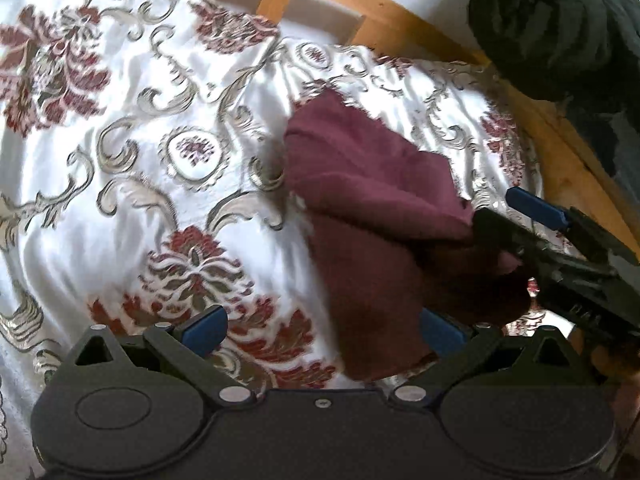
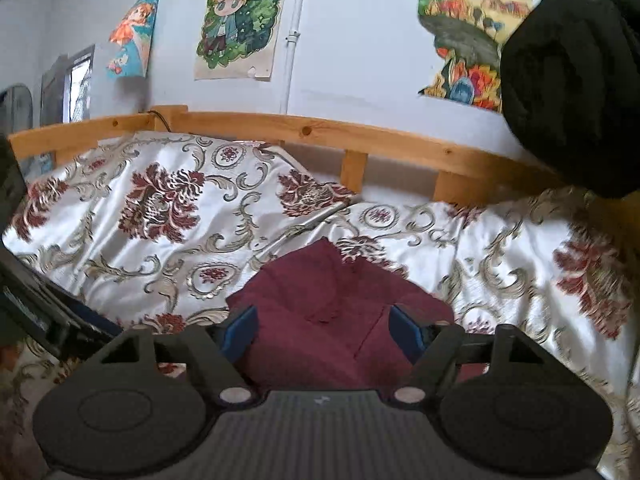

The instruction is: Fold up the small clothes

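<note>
The maroon cloth (image 2: 332, 300) looks soft, matt and slightly napped. The bedspread (image 2: 168, 208) is glossy satin with woven floral brocade. The bed rail (image 2: 360, 130) is smooth varnished wood. The posters (image 2: 240, 20) are paper, the wall (image 2: 352, 40) matt.

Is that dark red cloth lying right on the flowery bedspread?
Touching. The right wrist view shows the dark red cloth resting flat on the flowery bedspread, no gap beneath it.
</note>
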Motion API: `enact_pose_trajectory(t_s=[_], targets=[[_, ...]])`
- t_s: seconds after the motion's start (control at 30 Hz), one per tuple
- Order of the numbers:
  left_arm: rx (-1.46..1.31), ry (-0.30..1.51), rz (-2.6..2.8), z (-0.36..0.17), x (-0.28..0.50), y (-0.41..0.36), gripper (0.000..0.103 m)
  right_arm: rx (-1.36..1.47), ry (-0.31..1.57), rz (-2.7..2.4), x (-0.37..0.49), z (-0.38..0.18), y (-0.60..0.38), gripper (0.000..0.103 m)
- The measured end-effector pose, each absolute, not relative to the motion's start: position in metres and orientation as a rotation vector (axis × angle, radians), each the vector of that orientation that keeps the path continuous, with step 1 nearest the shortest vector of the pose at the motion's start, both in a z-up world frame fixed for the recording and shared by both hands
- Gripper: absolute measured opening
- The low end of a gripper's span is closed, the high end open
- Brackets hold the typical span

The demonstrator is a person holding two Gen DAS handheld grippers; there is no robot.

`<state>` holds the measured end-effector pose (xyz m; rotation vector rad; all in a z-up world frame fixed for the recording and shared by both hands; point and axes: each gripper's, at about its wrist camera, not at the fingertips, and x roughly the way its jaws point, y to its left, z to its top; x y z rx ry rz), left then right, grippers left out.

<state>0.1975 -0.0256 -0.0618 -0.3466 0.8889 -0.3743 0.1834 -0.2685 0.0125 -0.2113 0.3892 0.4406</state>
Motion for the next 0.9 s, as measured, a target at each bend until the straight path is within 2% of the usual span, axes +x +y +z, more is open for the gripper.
enact_pose_trajectory(t_s=[0.07,0.23,0.27,0.33,0.37,0.4,0.63,0.9], targets=[[-0.369,0.908,-0.365,-0.069,0.199,-0.022,0.102,-0.199,0.410,0.469,0.184,0.009,-0.272,0.065],[-0.417,0.910,-0.380,-0.076,0.203,-0.019,0.102,-0.192,0.508,0.505,0.193,0.000,-0.273,0.065],[-0.417,0.904,-0.384,-0.076,0.203,-0.019,0.102,-0.202,0.519,0.498,0.193,-0.002,-0.272,0.062],[-0.415,0.891,-0.392,-0.076,0.203,-0.021,0.102,-0.219,0.540,0.482,0.194,-0.004,-0.271,0.045],[-0.413,0.887,-0.396,-0.076,0.202,-0.022,0.102,-0.219,0.546,0.479,0.194,-0.005,-0.271,0.031],[-0.411,0.884,-0.399,-0.075,0.202,-0.022,0.102,-0.218,0.547,0.468,0.193,-0.004,-0.272,0.022],[-0.378,0.869,-0.412,-0.073,0.199,-0.027,0.102,-0.105,0.544,0.319,0.194,0.004,-0.299,0.017],[-0.390,0.817,-0.455,-0.071,0.199,-0.033,0.102,0.289,0.629,0.110,0.207,-0.002,-0.375,0.017]])
